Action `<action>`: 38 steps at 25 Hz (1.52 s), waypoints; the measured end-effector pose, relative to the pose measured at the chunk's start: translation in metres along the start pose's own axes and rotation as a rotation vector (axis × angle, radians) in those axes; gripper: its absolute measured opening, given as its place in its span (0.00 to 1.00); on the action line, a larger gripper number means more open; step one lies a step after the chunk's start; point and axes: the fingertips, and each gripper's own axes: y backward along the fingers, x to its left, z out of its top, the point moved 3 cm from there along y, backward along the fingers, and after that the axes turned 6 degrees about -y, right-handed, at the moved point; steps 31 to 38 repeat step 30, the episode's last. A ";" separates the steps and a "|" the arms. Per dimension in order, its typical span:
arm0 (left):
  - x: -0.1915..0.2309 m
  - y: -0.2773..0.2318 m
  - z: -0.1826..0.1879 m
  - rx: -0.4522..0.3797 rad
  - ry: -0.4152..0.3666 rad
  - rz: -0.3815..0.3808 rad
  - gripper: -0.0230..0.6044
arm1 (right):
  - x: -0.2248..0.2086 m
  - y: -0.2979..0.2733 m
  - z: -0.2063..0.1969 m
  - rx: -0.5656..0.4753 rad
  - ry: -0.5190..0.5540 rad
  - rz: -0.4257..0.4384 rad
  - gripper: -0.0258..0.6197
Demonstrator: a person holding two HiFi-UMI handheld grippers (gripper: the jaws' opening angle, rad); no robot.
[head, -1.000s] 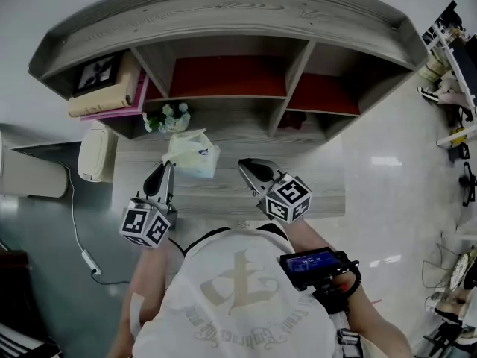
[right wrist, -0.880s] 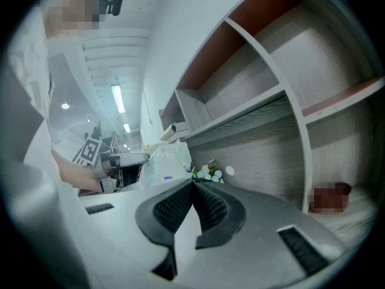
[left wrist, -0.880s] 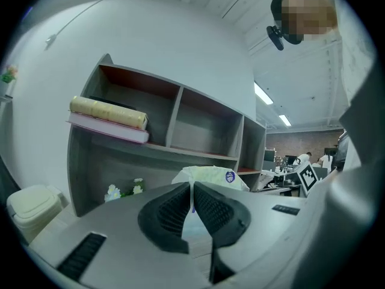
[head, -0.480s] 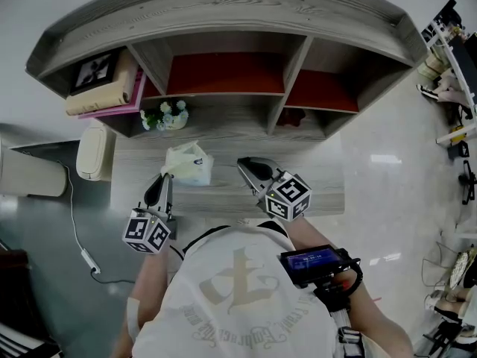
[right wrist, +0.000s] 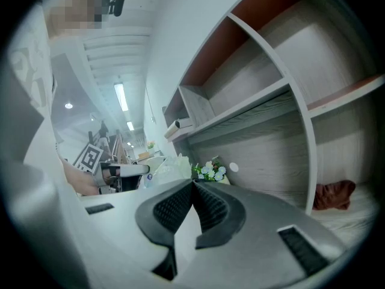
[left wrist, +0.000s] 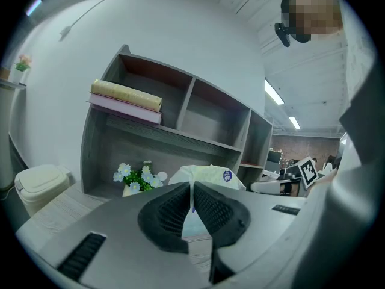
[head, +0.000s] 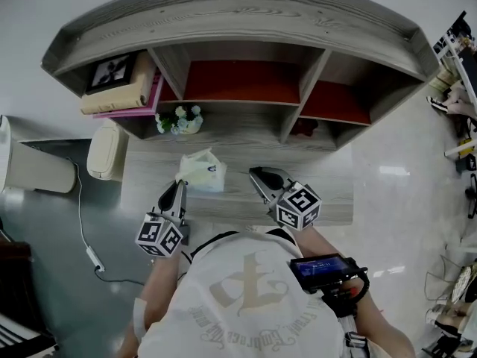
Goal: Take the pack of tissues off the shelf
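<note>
The pack of tissues, a pale soft plastic pack with a small blue mark, hangs just in front of the grey wooden shelf unit, over its low front board. My left gripper is shut on the pack's near edge. In the left gripper view a thin fold of wrapper is pinched between the pads and the pack bulges just beyond the left gripper. My right gripper hovers to the pack's right, shut with nothing in it. In the right gripper view the right gripper points toward the shelf's lower compartment, its pads touching.
A small pot of flowers stands in the lower left compartment. Books and a framed picture lie at the upper left. A dark red cloth sits in the lower right compartment. A white bin and a floor cable are left of the shelf.
My left gripper has drawn the tissue pack away from the shelf, toward the person. The right gripper has kept its place beside it.
</note>
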 end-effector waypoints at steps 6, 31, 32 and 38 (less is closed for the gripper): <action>0.004 0.003 -0.004 0.007 0.004 0.002 0.09 | 0.002 -0.002 -0.003 0.005 0.007 0.002 0.05; 0.000 -0.003 -0.013 0.016 0.012 -0.007 0.09 | 0.001 -0.003 -0.002 0.003 0.017 0.010 0.04; 0.000 -0.003 -0.013 0.016 0.012 -0.007 0.09 | 0.001 -0.003 -0.002 0.003 0.017 0.010 0.04; 0.000 -0.003 -0.013 0.016 0.012 -0.007 0.09 | 0.001 -0.003 -0.002 0.003 0.017 0.010 0.04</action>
